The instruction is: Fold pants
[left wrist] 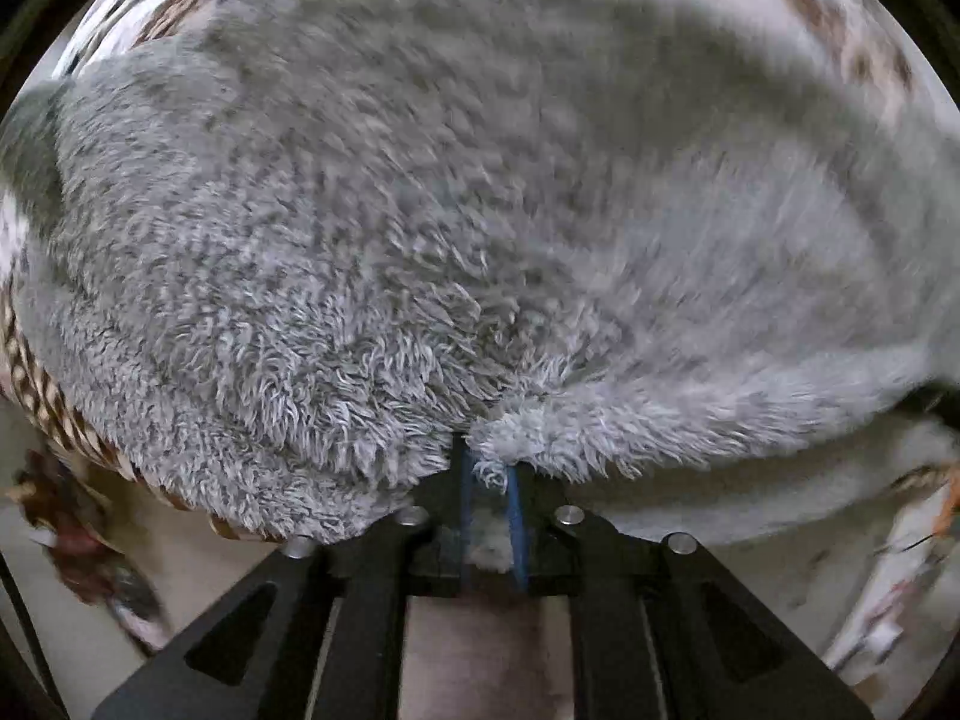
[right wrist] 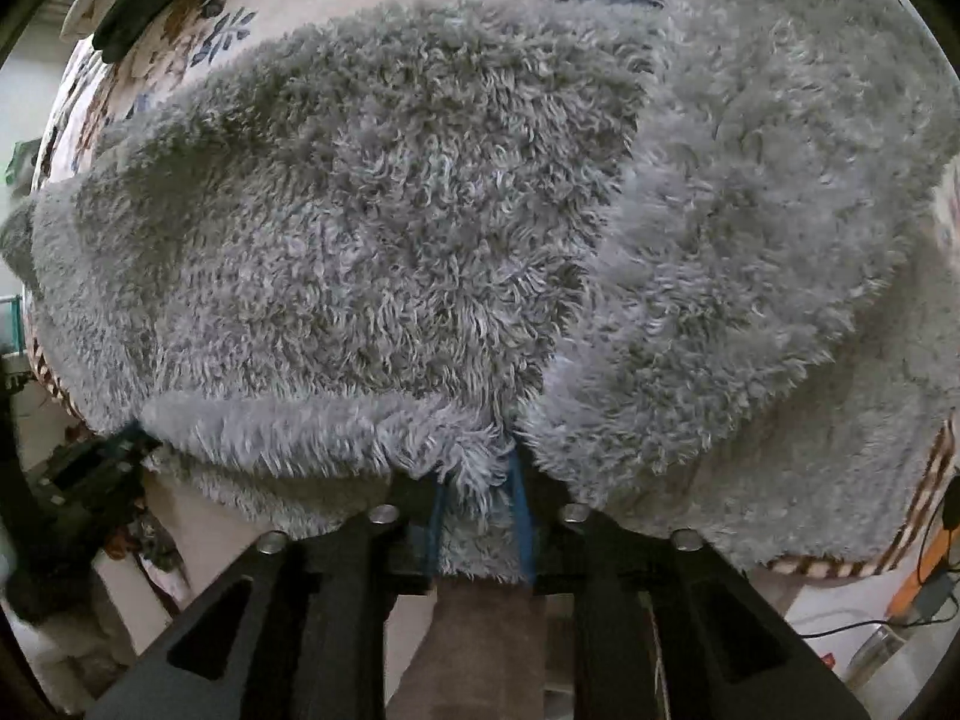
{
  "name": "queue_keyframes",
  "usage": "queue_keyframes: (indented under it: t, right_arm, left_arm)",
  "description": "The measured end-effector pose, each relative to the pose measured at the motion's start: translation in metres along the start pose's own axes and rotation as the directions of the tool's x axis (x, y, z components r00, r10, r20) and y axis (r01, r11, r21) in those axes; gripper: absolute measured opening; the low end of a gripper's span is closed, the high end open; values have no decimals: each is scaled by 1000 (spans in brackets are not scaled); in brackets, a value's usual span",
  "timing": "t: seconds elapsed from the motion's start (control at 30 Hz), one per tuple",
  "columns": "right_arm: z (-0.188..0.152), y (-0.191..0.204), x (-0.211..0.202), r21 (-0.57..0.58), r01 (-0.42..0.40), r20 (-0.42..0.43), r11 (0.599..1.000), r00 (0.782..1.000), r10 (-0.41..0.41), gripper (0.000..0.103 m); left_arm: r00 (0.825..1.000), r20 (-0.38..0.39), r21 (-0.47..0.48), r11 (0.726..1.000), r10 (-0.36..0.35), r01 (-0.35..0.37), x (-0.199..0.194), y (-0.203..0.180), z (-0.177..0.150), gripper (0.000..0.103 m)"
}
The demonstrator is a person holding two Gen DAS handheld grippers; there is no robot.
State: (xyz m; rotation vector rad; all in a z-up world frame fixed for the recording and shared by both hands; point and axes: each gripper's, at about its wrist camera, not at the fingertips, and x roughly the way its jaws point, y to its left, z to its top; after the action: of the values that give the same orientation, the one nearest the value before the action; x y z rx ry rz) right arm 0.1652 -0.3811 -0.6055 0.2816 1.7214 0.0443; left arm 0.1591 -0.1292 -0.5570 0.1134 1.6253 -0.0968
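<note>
The pants [left wrist: 372, 252] are grey, shaggy fleece and fill most of both views, lying on a patterned bed cover. My left gripper [left wrist: 489, 480] is shut on a near edge of the pants, with a tuft of fleece pinched between its blue pads [left wrist: 515, 510]. In the right wrist view the pants [right wrist: 372, 240] show a folded layer on top with a seam running down toward my right gripper [right wrist: 480, 492], which is shut on a thick fold of the fleece edge between its blue pads [right wrist: 523, 516].
The bed cover [right wrist: 180, 42] is white with a brown and blue floral print and a checked brown border [left wrist: 36, 384]. Cluttered floor items lie at lower left [left wrist: 84, 552], cables and an orange object at lower right [right wrist: 924, 588].
</note>
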Motion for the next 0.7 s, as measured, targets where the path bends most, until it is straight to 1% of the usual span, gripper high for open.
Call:
queue_keyframes:
  t: [0.03, 0.07, 0.1, 0.13, 0.17, 0.2, 0.23, 0.27, 0.33, 0.37, 0.4, 0.47, 0.5, 0.53, 0.57, 0.6, 0.63, 0.67, 0.7]
  right_arm:
    - [-3, -2, -9, 8, -12, 17, 1000, 1000, 12, 46]
    - [-4, -6, -19, 23, -26, 33, 999, 999, 26, 65]
    - [-8, -12, -31, 58, -49, 56, 997, 997, 46, 82]
    - [-11, -18, -43, 97, -67, 78, 993, 995, 60, 85]
    - [-15, -27, -56, 141, -82, 109, 987, 992, 66, 85]
    - [-18, -37, -70, 189, -94, 144, 977, 987, 67, 85]
    - [-18, -48, -82, 239, -97, 173, 966, 983, 56, 85]
    - [-15, -60, -93, 294, -85, 197, 952, 980, 27, 85]
    - [0, -76, -111, 349, -56, 246, 935, 969, -34, 85]
    - [13, -83, -116, 373, -17, 261, 928, 961, -88, 85]
    - [25, -84, -117, 381, -8, 267, 925, 958, -102, 85]
    - [59, -89, -107, 389, -7, 271, 921, 957, -107, 85]
    - [74, -89, -96, 384, 21, 248, 923, 961, -125, 85]
    - [90, -87, -80, 369, 79, 198, 926, 967, -161, 85]
    - [97, -86, -66, 367, 103, 172, 924, 969, -176, 84]
    - [101, -84, -53, 358, 141, 136, 923, 970, -201, 55]
    - [97, -83, -50, 370, 194, 130, 908, 958, -257, 26]
    - [85, -89, -53, 412, 215, 149, 886, 943, -298, 11]
    - [66, -101, -63, 469, 169, 199, 867, 936, -290, 11]
  left_arm:
    - [1000, 13, -6, 1000, -20, 20, -11, 7, -1, 22]
    - [999, 40, -11, 999, -35, 35, -25, 10, 1, 39]
    - [998, 57, -12, 999, -41, 42, -35, 12, 3, 63]
    - [996, 75, -19, 999, -42, 44, -45, 16, 4, 73]
    - [994, 104, -34, 999, -30, 34, -58, 20, 6, 89]
    - [992, 124, -43, 999, -21, 26, -65, 23, 8, 92]
    - [991, 135, -51, 999, -7, 14, -71, 25, 11, 92]
    - [988, 149, -66, 998, 30, -20, -75, 30, 15, 92]
    - [980, 169, -66, 994, 100, -90, -75, 30, 22, 92]
    - [977, 168, -62, 991, 131, -122, -72, 33, 25, 92]
    - [975, 164, -61, 988, 152, -144, -68, 36, 31, 92]
    - [976, 159, -58, 988, 152, -144, -60, 36, 37, 92]
    - [976, 156, -56, 988, 154, -147, -57, 35, 42, 92]
    - [976, 157, -52, 988, 150, -144, -56, 33, 45, 92]
    - [976, 162, -44, 989, 147, -142, -56, 31, 48, 92]
    - [975, 165, -32, 989, 151, -148, -55, 28, 50, 92]
    - [974, 165, -24, 988, 153, -151, -56, 26, 51, 92]
    - [975, 160, -15, 988, 154, -153, -53, 23, 52, 92]
    - [976, 155, -11, 989, 150, -150, -53, 22, 52, 92]
